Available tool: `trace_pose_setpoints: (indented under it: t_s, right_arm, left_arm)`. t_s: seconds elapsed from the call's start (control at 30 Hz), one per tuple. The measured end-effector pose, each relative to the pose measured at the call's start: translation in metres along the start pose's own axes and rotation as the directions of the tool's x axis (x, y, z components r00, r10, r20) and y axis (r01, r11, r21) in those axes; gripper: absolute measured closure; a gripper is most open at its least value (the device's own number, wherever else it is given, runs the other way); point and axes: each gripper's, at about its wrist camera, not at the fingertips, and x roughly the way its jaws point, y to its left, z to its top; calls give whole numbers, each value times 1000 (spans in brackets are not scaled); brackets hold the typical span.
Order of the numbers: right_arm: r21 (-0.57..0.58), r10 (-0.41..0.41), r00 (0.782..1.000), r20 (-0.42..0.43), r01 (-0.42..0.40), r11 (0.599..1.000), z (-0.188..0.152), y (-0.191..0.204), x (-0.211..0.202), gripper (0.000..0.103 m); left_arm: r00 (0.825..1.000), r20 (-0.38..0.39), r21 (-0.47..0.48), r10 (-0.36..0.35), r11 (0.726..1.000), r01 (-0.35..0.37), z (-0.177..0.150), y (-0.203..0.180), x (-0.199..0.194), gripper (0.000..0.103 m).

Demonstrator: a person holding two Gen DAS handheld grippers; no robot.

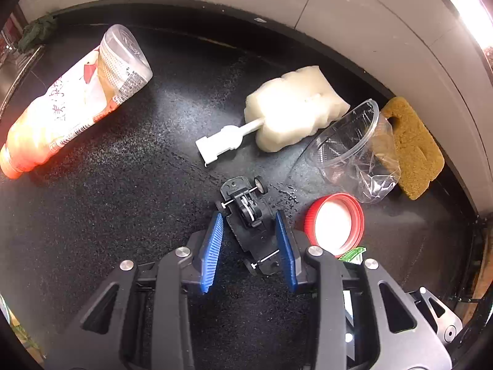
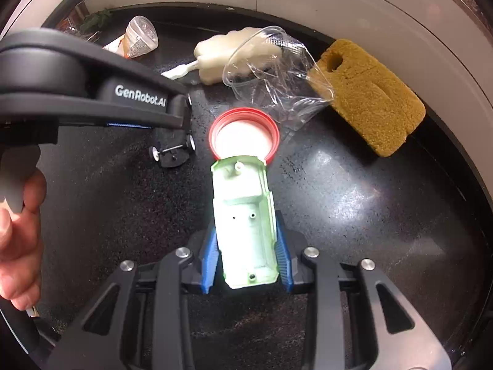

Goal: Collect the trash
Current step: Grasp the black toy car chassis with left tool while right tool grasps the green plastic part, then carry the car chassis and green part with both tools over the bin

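A black toy-car chassis (image 1: 249, 215) with wheels lies on the black counter (image 1: 123, 203) between the blue pads of my left gripper (image 1: 250, 220). The jaws stand apart on either side of it, and the right pad is close to its edge. My right gripper (image 2: 246, 231) is shut on a pale green toy-car shell (image 2: 245, 222), held underside up. The chassis also shows in the right wrist view (image 2: 175, 152), under the left gripper's body (image 2: 92, 92). A red lid (image 1: 336, 223) lies just right of the chassis.
A crumpled clear plastic cup (image 1: 354, 151), a white sponge brush (image 1: 292, 114), a yellow-brown sponge (image 1: 409, 148) and an orange-labelled bottle (image 1: 74, 101) lie on the counter. A white tiled wall (image 1: 369, 21) runs behind. A hand (image 2: 18, 231) holds the left gripper's handle.
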Motion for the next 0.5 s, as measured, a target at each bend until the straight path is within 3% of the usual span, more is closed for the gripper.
trace_pose_setpoints:
  t_s: [0.17,0.5]
  right_arm:
    - [29,-2,1000,18,1,1000,-4,-9,-11,71]
    - [42,-9,998,57,6,999,-2,-16,-42,71]
  left_arm:
    - [1000,-18,22,-19,1000,19,-1,8,-5,70]
    - [997,76,121,20,992,-29,-23,22,-58,70]
